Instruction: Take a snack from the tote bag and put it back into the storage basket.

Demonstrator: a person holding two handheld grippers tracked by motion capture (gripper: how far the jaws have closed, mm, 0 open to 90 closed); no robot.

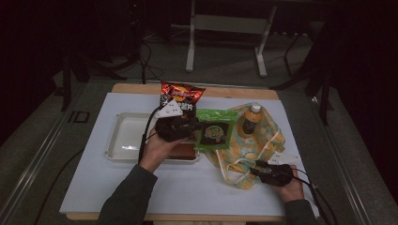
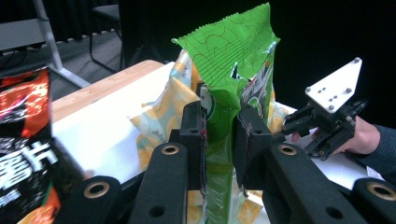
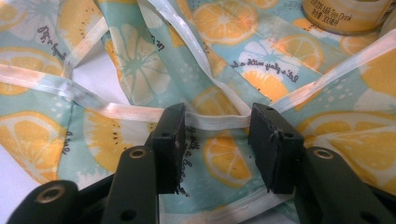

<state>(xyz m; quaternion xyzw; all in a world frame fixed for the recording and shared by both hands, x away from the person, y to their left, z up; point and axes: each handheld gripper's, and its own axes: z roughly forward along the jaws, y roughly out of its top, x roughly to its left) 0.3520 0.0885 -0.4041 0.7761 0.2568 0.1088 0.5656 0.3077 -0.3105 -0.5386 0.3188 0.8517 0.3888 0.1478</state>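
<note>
My left gripper has its jaws clamped on the green snack bag, pads pressing both faces of it, bag standing upright between them with the crimped top edge above. In the high view the left gripper sits over the right end of the white tray, and the green snack bag hangs at its tip, just left of the bottle and over the near-left part of the lemon-print bag. My right gripper has jaws spread apart, nothing pinched; a white strap of the lemon-print bag runs across between the pads, can't tell if it touches them. High view: right gripper low at the front right edge of the fabric, held in my right hand. From the left gripper view the right gripper is off to the side beyond the green bag. Red chip bag stands at the back edge of the tray, near the left gripper; it also fills the left side as red chip bag. Bottle base sits on the fabric, far side. All of it on the white table mat.
</note>
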